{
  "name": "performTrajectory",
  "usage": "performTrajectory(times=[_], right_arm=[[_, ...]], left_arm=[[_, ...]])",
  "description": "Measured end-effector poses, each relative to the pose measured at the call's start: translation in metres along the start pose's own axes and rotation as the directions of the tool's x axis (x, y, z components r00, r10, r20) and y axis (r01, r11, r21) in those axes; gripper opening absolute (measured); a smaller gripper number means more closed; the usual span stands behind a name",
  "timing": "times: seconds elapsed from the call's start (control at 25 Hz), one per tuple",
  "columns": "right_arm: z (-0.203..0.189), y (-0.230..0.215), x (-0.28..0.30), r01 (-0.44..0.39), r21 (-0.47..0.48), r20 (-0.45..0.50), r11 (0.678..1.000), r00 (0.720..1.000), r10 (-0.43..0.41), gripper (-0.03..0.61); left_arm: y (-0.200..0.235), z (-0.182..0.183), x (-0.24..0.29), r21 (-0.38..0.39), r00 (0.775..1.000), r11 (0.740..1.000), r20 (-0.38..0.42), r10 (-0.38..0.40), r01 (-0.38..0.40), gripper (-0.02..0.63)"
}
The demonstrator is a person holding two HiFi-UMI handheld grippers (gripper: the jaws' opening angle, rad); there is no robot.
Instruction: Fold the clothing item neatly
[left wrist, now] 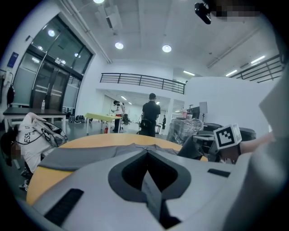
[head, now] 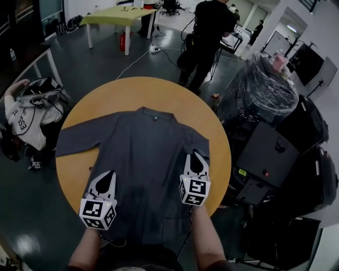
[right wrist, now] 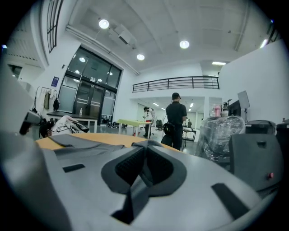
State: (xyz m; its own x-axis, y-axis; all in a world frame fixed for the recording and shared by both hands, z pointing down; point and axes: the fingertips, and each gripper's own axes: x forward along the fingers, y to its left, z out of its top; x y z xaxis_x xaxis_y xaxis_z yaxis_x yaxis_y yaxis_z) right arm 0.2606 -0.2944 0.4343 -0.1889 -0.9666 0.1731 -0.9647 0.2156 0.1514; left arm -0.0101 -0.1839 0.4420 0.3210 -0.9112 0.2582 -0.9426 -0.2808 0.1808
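Two bare arms [head: 207, 238] are seen at the very bottom of the head view, one behind each tool. The L gripper [head: 110, 174] is held low over the near left part of the shirt [head: 143, 159], w/ its jaws squeezed tight together. The R gripper [head: 195, 156] is held over the shirt's right side, & its jaws are squeezed together too. In both gripper views a thin grey strip is seen in the dark gap between the jaws, but it can't be told if that is cloth. The dark grey shirt is laid flat on the round table [head: 106, 95], w/ its hem at the near rim. Its collar [head: 153, 114] is pointed away, & one sleeve [head: 74, 143] is stretched out to the left. Past the table on the left, a person in a white top [head: 24, 119] is seen low by the floor. On the right, black boxes [head: 267, 153] & a big bundle wrapped in clear plastic [head: 259, 90] are parked close by. Further back, a person in black [head: 207, 37] is seen standing, & a green table [head: 119, 16] is set at the far end of the room.
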Motion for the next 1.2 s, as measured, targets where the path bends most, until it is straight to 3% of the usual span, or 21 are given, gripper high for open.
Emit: performTrajectory(times=[0.32, 0.56, 0.8, 0.92, 1.08, 1.2], right_arm=[[0.063, 0.039, 0.024, -0.044, -0.046, 0.097, 0.998, 0.994, 0.048, 0.012], [0.077, 0.095, 0.045, -0.046, -0.08, 0.086, 0.996, 0.995, 0.052, 0.012], [0.041, 0.161, 0.068, -0.076, -0.163, -0.039, 0.984, 0.997, 0.071, 0.012], [0.019, 0.189, 0.07, -0.125, -0.147, -0.082, 0.981, 0.99, 0.114, 0.012], [-0.007, 0.222, 0.073, -0.208, -0.157, -0.157, 0.965, 0.97, 0.184, 0.014], [-0.028, 0.245, 0.07, -0.298, -0.172, -0.239, 0.939, 0.937, 0.253, 0.023]], left_arm=[[0.039, 0.018, -0.007, 0.035, 0.997, 0.997, 0.029, 0.065, -0.066, 0.008], [0.066, 0.017, -0.005, 0.018, 1.0, 1.0, 0.017, -0.014, 0.013, 0.008], [0.095, 0.008, 0.002, 0.017, 0.991, 0.992, -0.037, -0.126, 0.126, 0.008], [0.108, 0.003, 0.004, 0.014, 0.986, 0.988, -0.064, -0.153, 0.154, 0.008], [0.123, -0.001, 0.008, 0.031, 0.983, 0.985, -0.076, -0.17, 0.172, 0.008], [0.129, -0.005, 0.008, 0.026, 0.98, 0.983, -0.085, -0.179, 0.182, 0.008]])
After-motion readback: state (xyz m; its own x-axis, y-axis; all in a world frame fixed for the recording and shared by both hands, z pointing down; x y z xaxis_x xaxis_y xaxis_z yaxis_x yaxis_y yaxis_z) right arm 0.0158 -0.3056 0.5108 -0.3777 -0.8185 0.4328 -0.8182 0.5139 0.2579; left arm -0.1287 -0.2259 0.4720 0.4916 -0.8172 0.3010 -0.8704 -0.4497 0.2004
